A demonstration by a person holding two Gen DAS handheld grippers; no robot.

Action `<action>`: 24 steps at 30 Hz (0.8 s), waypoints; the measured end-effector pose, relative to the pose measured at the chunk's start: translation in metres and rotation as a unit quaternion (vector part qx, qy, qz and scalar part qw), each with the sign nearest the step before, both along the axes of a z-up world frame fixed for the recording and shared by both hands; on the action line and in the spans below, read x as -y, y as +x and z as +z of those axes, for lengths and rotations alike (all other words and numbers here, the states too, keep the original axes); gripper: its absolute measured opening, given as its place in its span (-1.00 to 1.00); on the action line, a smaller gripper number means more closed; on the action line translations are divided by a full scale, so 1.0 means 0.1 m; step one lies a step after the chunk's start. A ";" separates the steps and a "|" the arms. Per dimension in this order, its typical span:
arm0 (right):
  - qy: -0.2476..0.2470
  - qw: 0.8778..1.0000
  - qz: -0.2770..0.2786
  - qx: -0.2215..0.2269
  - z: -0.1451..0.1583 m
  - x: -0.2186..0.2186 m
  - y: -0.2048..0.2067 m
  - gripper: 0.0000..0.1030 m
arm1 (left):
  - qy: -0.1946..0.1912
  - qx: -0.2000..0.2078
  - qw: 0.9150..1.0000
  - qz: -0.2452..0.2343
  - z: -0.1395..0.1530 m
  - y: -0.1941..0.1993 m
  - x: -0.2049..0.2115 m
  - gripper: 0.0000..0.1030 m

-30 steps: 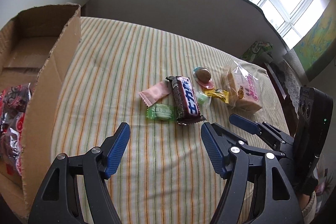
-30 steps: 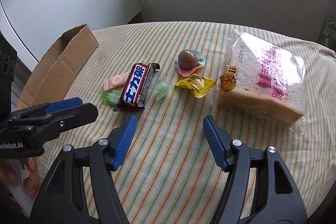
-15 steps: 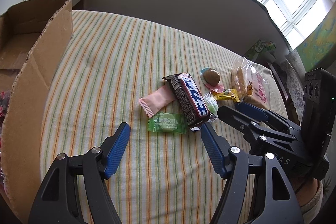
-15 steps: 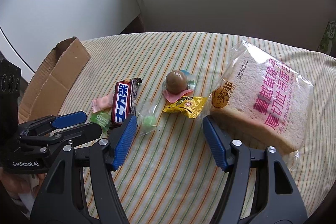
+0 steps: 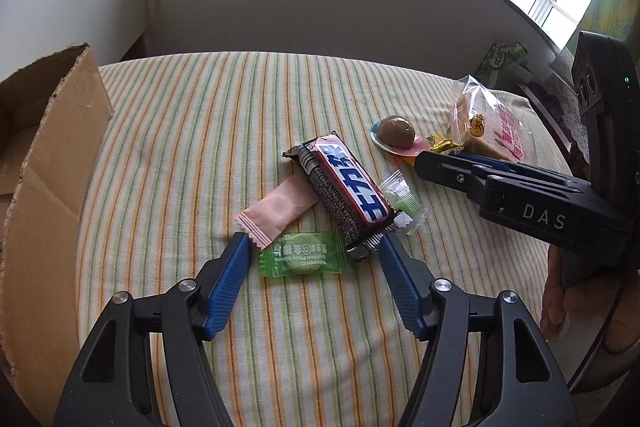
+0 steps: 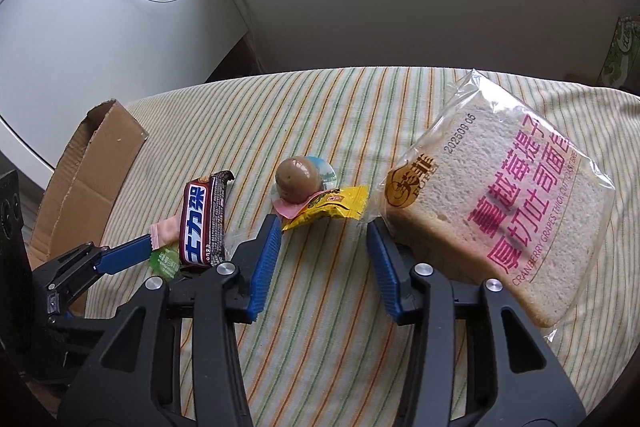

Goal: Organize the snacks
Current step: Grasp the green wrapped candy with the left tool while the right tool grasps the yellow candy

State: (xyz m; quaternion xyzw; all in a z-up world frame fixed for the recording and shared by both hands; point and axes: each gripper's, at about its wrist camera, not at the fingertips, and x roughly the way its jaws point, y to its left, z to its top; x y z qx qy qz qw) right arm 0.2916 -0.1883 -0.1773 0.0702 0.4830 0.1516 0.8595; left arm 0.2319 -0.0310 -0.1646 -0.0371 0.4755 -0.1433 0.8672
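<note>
Both claws closing in, nothing gripped yet: left claw (image 5: 314, 251) straddles the green plastic-wrapped candy (image 5: 303, 254) at lower centre, right claw (image 6: 322, 227) nears the yellow foil sachet (image 6: 332, 205), every snack still outside the brown cardboard box (image 5: 44, 163) at left.

We take the chocolate bar (image 5: 346, 193) as landmark. Behind it the striped cloth (image 5: 224, 115) lies bare to the far edge, wide enough for a gripper to pass. To its left the cardboard box (image 5: 52, 163) walls off that side. Against its near-left side lie the pink sachet (image 5: 276, 209) and the green candy (image 5: 302, 253), crowding that approach. On its right the small clear-wrapped sweet (image 5: 402, 197) sits just beside it, and past that the right gripper (image 6: 322, 229) reaches in, blocking that lane. Further right the egg pack (image 6: 298, 179), yellow packet (image 6: 330, 207) and bread bag (image 6: 500, 211) close the gaps. Nearer us the cloth is free.
</note>
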 end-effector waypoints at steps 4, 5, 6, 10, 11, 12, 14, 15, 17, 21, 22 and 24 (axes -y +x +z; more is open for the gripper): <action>0.004 1.000 0.003 -0.003 0.01 0.00 0.01 0.01 | 0.016 0.010 1.000 -0.004 -0.03 -0.01 0.02 0.10; 0.007 1.000 0.006 -0.003 0.01 0.01 0.02 0.05 | 0.020 0.012 1.000 -0.004 -0.03 -0.01 0.03 0.07; 0.007 1.000 0.007 -0.003 0.01 0.01 0.03 0.07 | 0.022 0.014 1.000 -0.005 -0.03 -0.02 0.03 0.05; 0.010 1.000 0.004 -0.006 0.00 -0.03 0.10 0.11 | 0.024 0.020 0.999 -0.016 -0.03 -0.08 0.02 0.00; 0.013 1.000 0.003 -0.006 0.00 -0.04 0.13 0.11 | 0.028 0.022 0.999 -0.018 -0.03 -0.09 0.03 0.00; 0.016 1.000 0.002 -0.007 0.00 -0.03 0.16 0.11 | 0.032 0.025 0.999 -0.019 -0.04 -0.10 0.04 0.00; 0.028 1.000 -0.004 -0.008 -0.01 -0.01 0.19 0.11 | 0.039 0.029 0.999 -0.022 -0.04 -0.10 0.08 0.00; 0.031 0.999 -0.005 -0.008 -0.01 0.00 0.20 0.11 | 0.039 0.030 0.999 -0.023 -0.04 -0.10 0.08 0.00; 0.029 1.000 -0.005 -0.007 0.00 0.02 0.20 0.08 | 0.041 0.031 0.998 -0.022 -0.04 -0.10 0.07 -0.18; 0.022 1.000 -0.004 -0.004 -0.01 0.01 0.18 -0.60 | 0.033 0.030 0.999 -0.019 -0.04 -0.09 0.00 -0.40; 0.023 1.000 -0.003 -0.003 -0.01 -0.01 0.18 -0.65 | 0.029 0.030 0.999 -0.020 -0.04 -0.09 -0.02 -0.42; 0.025 1.000 0.002 0.002 0.00 -0.02 0.14 -0.72 | 0.024 0.030 0.999 -0.022 -0.04 -0.10 -0.03 -0.47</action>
